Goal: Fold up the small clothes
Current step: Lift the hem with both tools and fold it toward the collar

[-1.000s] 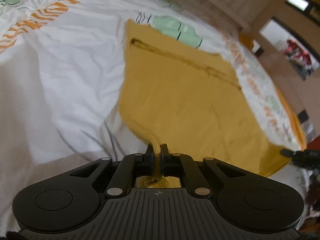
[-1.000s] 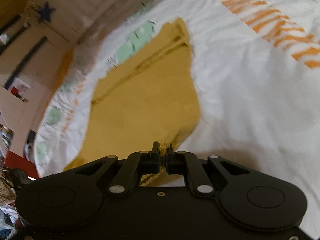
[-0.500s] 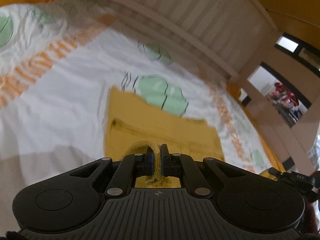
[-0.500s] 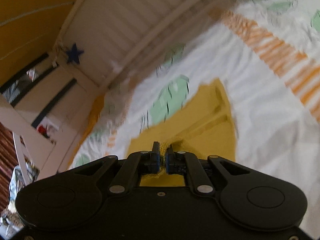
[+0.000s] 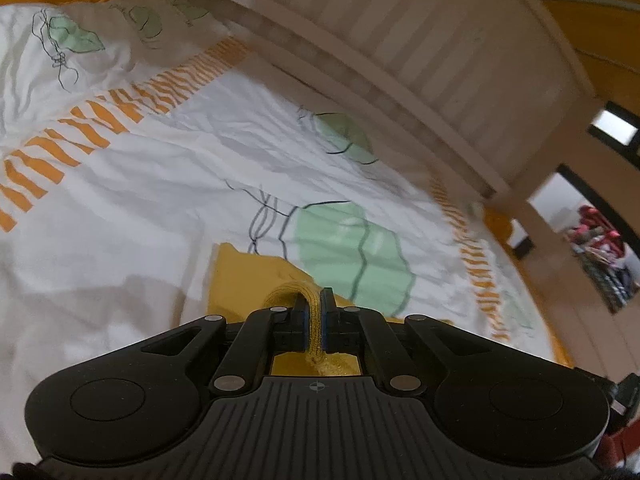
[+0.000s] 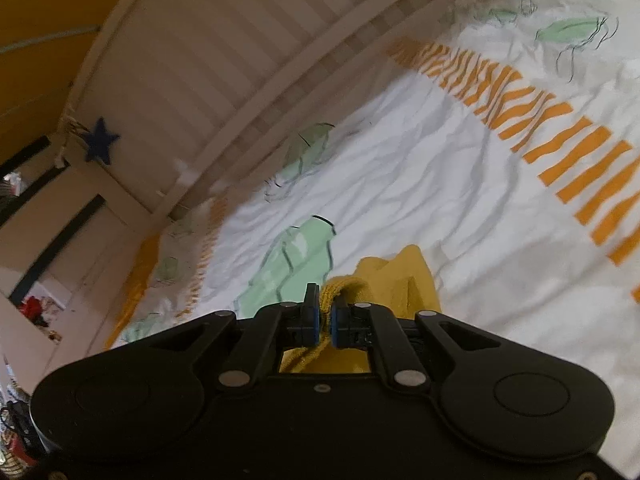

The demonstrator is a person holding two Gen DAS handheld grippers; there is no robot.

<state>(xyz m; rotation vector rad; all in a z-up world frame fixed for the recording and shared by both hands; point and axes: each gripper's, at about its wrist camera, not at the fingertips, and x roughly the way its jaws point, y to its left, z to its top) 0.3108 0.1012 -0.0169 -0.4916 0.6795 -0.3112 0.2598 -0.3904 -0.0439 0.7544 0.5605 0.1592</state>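
On the left, the left tool (image 5: 315,314) is clamped on a ribbed edge of the yellow garment (image 5: 240,276), the cloth arching up out of the closed jaws and dropping back between them. Ahead of that tool only a small patch of the garment shows, lying flat on the bed cover (image 5: 152,184), with its far corner touching a green leaf print (image 5: 352,256). The cover is white and creased, crossed by a band of orange dashes (image 5: 100,120) running up toward the left. Beyond it stands a pale slatted headboard (image 5: 420,40), and at the far right edge an open doorway (image 5: 580,232) shows blurred red items. Moving right, the right tool (image 6: 325,314) is likewise closed on a ribbed yellow hem, with the yellow garment (image 6: 404,276) bunched just past its fingers and resting on the bed cover (image 6: 440,184). A green print (image 6: 296,256) lies just left of the bunched cloth in this view. An orange dashed band (image 6: 540,128) crosses the cover at the right. The same slatted headboard (image 6: 224,52) runs across the top left, with a dark blue star (image 6: 101,145) hanging at its end.
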